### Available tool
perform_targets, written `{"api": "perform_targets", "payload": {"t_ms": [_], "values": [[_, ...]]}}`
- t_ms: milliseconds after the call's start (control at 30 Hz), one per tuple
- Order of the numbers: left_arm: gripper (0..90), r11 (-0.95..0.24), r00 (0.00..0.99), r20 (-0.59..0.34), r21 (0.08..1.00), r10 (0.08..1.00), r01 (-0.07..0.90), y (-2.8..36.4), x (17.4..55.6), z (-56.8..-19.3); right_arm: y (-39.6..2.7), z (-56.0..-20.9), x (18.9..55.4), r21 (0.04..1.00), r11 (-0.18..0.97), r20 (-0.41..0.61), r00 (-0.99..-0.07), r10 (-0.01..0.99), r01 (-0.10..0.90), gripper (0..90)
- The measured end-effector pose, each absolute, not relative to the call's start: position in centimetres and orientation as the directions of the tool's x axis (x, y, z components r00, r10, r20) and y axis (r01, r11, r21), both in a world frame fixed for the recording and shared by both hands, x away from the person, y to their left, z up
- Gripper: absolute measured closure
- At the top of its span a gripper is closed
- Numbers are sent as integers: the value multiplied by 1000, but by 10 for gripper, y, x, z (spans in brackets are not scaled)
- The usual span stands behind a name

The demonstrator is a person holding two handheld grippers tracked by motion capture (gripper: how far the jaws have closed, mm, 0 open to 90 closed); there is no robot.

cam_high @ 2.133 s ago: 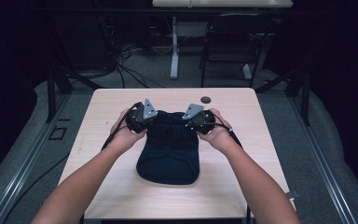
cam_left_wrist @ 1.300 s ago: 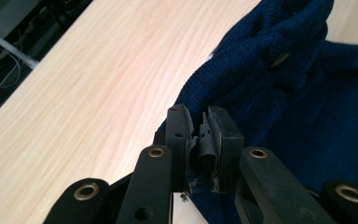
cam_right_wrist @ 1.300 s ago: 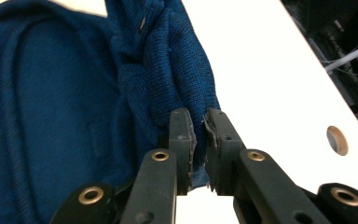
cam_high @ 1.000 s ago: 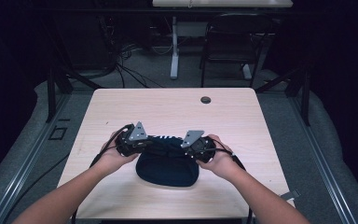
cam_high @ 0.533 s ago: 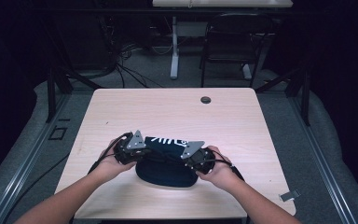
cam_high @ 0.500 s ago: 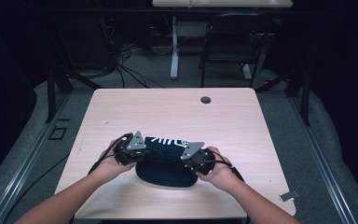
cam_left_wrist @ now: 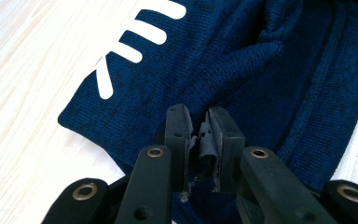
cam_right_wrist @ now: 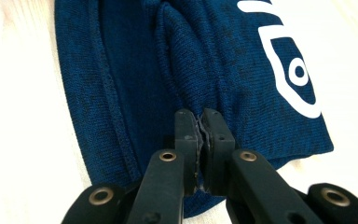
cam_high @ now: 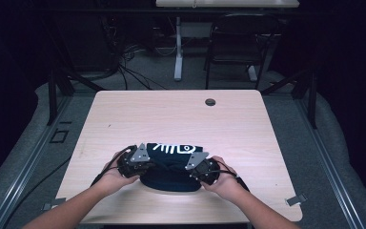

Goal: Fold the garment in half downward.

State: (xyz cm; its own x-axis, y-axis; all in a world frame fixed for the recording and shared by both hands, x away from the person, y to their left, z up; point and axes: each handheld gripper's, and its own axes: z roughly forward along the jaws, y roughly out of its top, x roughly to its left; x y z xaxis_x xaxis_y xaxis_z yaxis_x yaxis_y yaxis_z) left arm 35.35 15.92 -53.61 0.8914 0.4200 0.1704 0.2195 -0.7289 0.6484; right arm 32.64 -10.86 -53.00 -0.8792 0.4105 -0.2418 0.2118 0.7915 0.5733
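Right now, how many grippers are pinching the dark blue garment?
2. The left gripper pinches the dark blue garment at its left side, the right gripper at its right side, both near the table's front edge.

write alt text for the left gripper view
The left gripper pinches a fold of dark blue knit cloth between its two black jaws. The cloth bears white printed stripes and lies on a pale wooden table.
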Motion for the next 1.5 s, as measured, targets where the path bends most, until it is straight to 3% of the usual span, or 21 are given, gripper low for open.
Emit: {"api": "perform_targets", "payload": {"t_ms": [400,700,1167,1500], "values": [[792,-701,894,112,666,434,257,157,344,-545,-113,-535,323,555,806,-257,-879,401,205,860],[782,-709,892,130,660,433,248,154,339,-548,-115,-540,319,564,799,-248,-880,406,209,857],[654,-629,883,37,715,468,303,162,330,-542,-117,-541,307,586,780,-218,-885,412,220,780],[635,-620,887,15,721,461,309,167,320,-538,-123,-537,299,612,753,-177,-886,428,242,761]]}}
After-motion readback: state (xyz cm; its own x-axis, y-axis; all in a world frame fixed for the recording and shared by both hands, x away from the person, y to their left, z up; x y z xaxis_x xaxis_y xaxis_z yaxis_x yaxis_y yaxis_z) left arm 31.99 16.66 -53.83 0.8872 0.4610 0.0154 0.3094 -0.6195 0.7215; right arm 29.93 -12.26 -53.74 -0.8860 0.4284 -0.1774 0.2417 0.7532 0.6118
